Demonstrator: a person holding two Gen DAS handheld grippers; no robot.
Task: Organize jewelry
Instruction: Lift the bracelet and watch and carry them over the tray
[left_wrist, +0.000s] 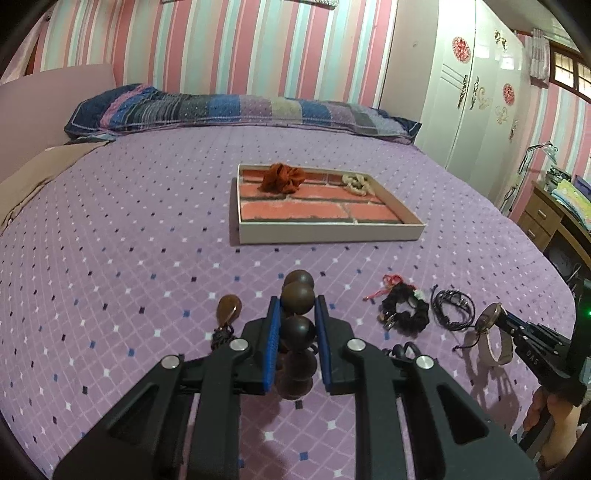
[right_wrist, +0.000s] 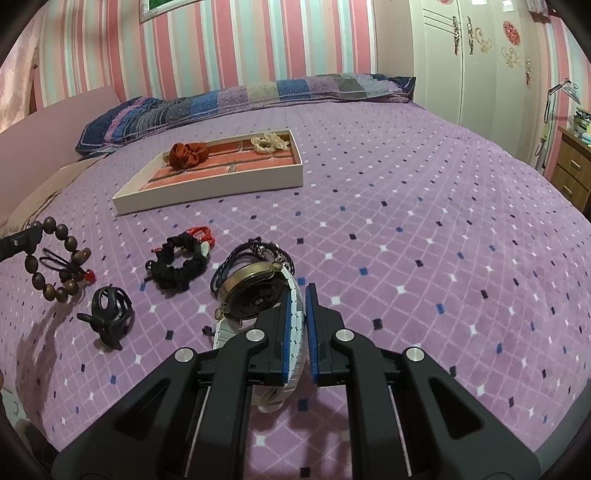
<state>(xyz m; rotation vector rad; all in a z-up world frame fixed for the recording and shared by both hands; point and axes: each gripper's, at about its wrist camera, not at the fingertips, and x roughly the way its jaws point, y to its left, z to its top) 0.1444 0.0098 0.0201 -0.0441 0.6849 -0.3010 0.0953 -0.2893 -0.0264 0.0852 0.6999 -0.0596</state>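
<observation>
The left gripper (left_wrist: 297, 321) has its blue pads closed partway around a string of brown wooden beads (left_wrist: 297, 299), one bead pinched between the fingers and the rest of the loop hanging to either side. The right gripper (right_wrist: 300, 328) is closed almost fully on the white strap of a watch (right_wrist: 255, 295), whose round brass-rimmed face tilts up just ahead of the fingertips. Both pieces appear lifted or about to lift off the purple bedspread (right_wrist: 406, 221).

Just beyond, still loose on the bedspread, lie a black hair claw (right_wrist: 109, 310), a black scrunchie (right_wrist: 181, 264) with a red cord (right_wrist: 201, 232) touching it, and a dark braided bracelet (right_wrist: 258, 251) beside the watch.

Farther back sits the shallow tray (left_wrist: 325, 232) with its brick-pattern lining; a rust-coloured scrunchie (left_wrist: 282, 178) and a cream scrunchie (left_wrist: 355, 183) already rest along its far edge, while the near part is bare.

The step in hand looks like pickup with both hands. Next, each piece likely needs carrying forward over the tray's near wall and setting down in the bare area, apart from each other, with the dangling beads kept from snagging the rim.
</observation>
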